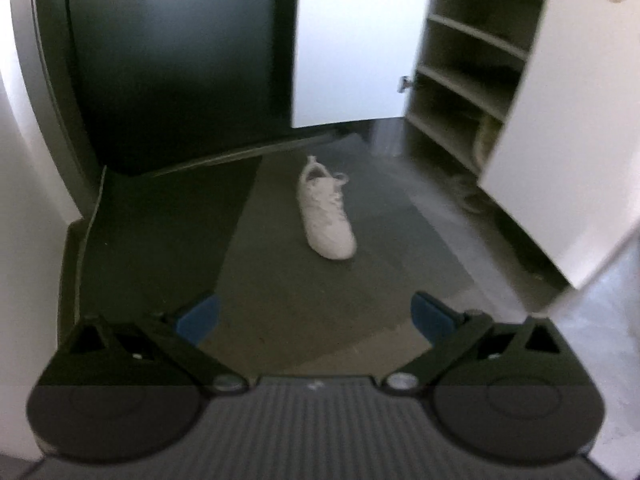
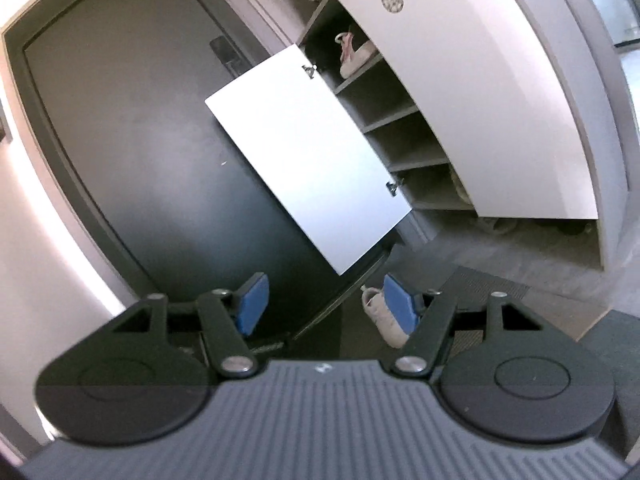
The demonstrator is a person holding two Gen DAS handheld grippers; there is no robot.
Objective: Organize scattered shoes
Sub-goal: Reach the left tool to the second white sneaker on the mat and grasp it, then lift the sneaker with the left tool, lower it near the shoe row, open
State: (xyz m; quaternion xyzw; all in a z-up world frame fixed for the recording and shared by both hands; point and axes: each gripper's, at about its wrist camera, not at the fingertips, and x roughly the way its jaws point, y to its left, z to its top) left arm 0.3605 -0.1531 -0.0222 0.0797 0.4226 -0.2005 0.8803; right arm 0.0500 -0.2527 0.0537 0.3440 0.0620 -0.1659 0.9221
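Note:
A single white sneaker point(image 1: 326, 210) lies on the grey floor mat point(image 1: 280, 300), toe toward me, ahead of my left gripper point(image 1: 316, 318). That gripper is open, its blue pads wide apart with only floor between them. The right wrist view is tilted; my right gripper point(image 2: 326, 306) is open and empty, and the same white sneaker point(image 2: 384, 318) shows low behind its right pad. The open shoe cabinet point(image 1: 468, 68) stands at the right. A pinkish shoe point(image 2: 354, 54) rests on its upper shelf. Another shoe point(image 1: 486, 140) sits low inside, half hidden by the door.
A dark entrance door point(image 1: 176, 60) fills the back left. Two white cabinet doors point(image 1: 356, 40) hang open, the nearer one point(image 1: 568, 128) jutting over the floor at right. More footwear point(image 1: 468, 194) lies dimly under the cabinet. A dark doormat point(image 1: 160, 232) lies at left.

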